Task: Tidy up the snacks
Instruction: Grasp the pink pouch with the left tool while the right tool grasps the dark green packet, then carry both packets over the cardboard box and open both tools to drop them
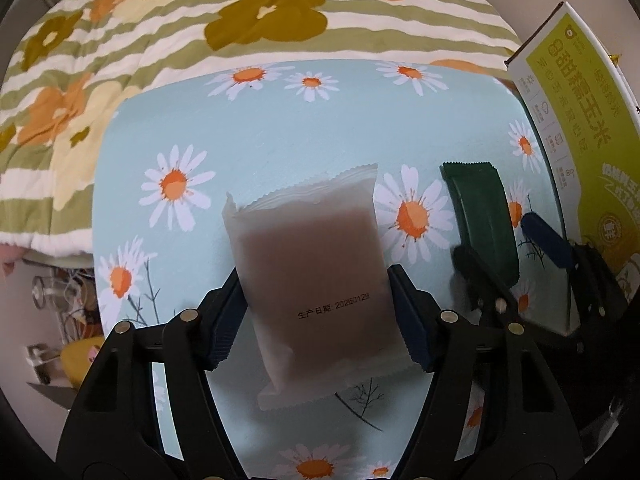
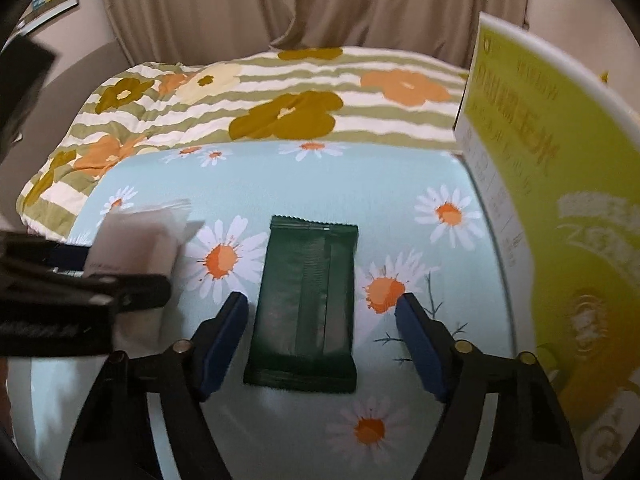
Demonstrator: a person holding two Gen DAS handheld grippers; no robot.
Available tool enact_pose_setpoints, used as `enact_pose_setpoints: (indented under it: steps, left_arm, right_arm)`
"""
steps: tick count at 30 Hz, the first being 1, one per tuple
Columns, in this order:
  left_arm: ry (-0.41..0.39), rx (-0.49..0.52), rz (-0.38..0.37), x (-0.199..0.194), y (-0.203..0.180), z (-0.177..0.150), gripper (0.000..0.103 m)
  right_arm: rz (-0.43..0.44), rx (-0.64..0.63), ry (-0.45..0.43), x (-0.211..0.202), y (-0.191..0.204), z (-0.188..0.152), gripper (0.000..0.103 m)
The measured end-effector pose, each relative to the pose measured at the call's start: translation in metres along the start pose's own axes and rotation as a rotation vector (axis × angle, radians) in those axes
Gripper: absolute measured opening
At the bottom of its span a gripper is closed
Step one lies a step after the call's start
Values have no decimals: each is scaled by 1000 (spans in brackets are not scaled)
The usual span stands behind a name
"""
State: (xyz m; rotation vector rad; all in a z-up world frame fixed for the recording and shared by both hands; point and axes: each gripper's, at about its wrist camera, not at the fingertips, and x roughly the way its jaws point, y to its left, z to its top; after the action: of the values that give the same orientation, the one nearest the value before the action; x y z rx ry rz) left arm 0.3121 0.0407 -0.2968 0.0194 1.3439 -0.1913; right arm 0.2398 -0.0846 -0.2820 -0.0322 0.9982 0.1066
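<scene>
A translucent white snack packet [image 1: 316, 280] with brown filling and a printed date sits between my left gripper's [image 1: 316, 284] blue pads, which press its sides; it seems lifted a little over the daisy tablecloth. It also shows in the right wrist view [image 2: 140, 240], held by the left gripper. A dark green snack packet [image 2: 306, 304] lies flat on the cloth between my right gripper's [image 2: 322, 300] open pads, with gaps on both sides. The green packet [image 1: 484, 220] and the right gripper [image 1: 504, 248] also show at the right of the left wrist view.
A tall yellow-green and white carton [image 2: 552, 208] stands at the table's right edge, also in the left wrist view [image 1: 580, 120]. A striped flower quilt [image 1: 200, 28] lies behind the table. Clutter [image 1: 52, 320] lies on the floor to the left. A beige curtain [image 2: 300, 0] hangs behind.
</scene>
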Motion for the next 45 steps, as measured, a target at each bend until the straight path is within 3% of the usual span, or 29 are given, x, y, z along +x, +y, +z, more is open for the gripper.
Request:
enact_pose_setpoints:
  steps: [3,7,9,20,30,38,45]
  left_arm:
    - [-2,-5,2,-1,3,-2,65]
    - [-8,-20,-5,-2,8,-5,65]
    - [-8,-26,-14,-2,12,-6,65]
    - [-53,-48,-53,-22,27,-17,64]
    - [-181,-16,-115,-94,22,-10,64]
    - [-299,58,-187,-162,-16,9,64]
    - [-361,113,-230,-197,-85,29,64]
  right_arm:
    - [-12,-33,-2,2,6,2,65]
    - [6,-71,-8,1,15,4,45]
    - [9,-82,-8,1,19,4,41]
    - [40,-65,-42,-24,22,15,41]
    - [42,-14,-155,-97,22,42,41]
    - [49,65,-250,-177,-12,70,41]
    - [50,123,-300,-222,-82,80,41]
